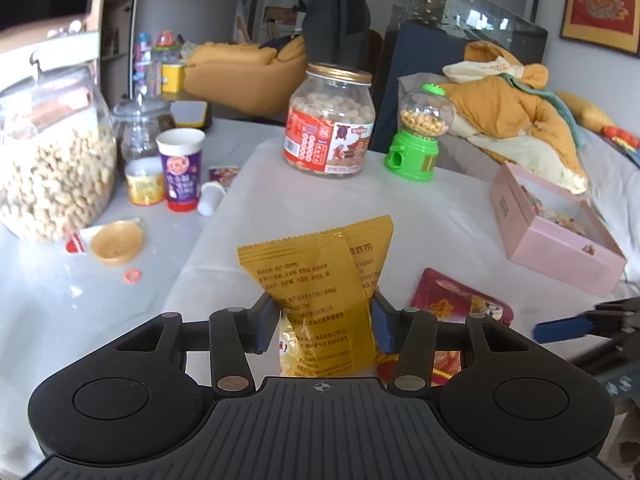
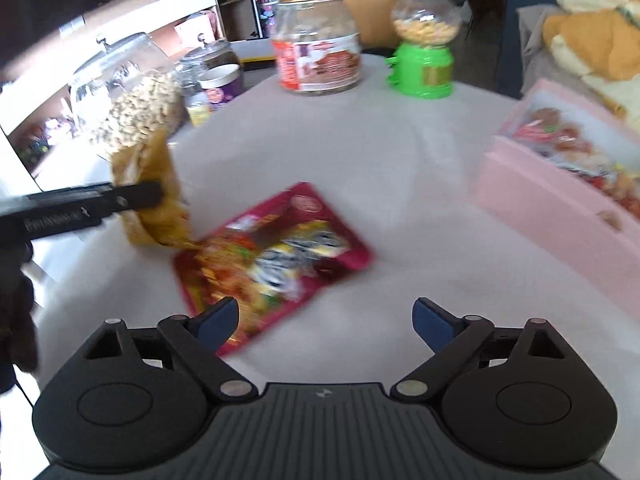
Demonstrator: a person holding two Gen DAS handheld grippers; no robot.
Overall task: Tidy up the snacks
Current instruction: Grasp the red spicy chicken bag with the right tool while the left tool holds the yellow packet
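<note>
My left gripper (image 1: 322, 322) is shut on a yellow snack packet (image 1: 320, 264) and holds it upright above the white cloth; the packet also shows in the right wrist view (image 2: 152, 184), pinched by the left gripper's black fingers (image 2: 132, 196). A red snack packet (image 2: 272, 260) lies flat on the cloth, partly seen in the left wrist view (image 1: 460, 300) behind the yellow one. My right gripper (image 2: 326, 322) is open and empty, just above the near end of the red packet. An open pink box (image 2: 560, 184) holding several snacks stands at the right, also in the left wrist view (image 1: 556, 236).
At the back stand a gold-lidded jar of biscuits (image 1: 330, 120) and a green candy dispenser (image 1: 420, 136). On the left are a big glass jar of nuts (image 1: 52, 160), a purple cup (image 1: 182, 168), a small yellow tub (image 1: 145, 184) and a yellow lid (image 1: 116, 242).
</note>
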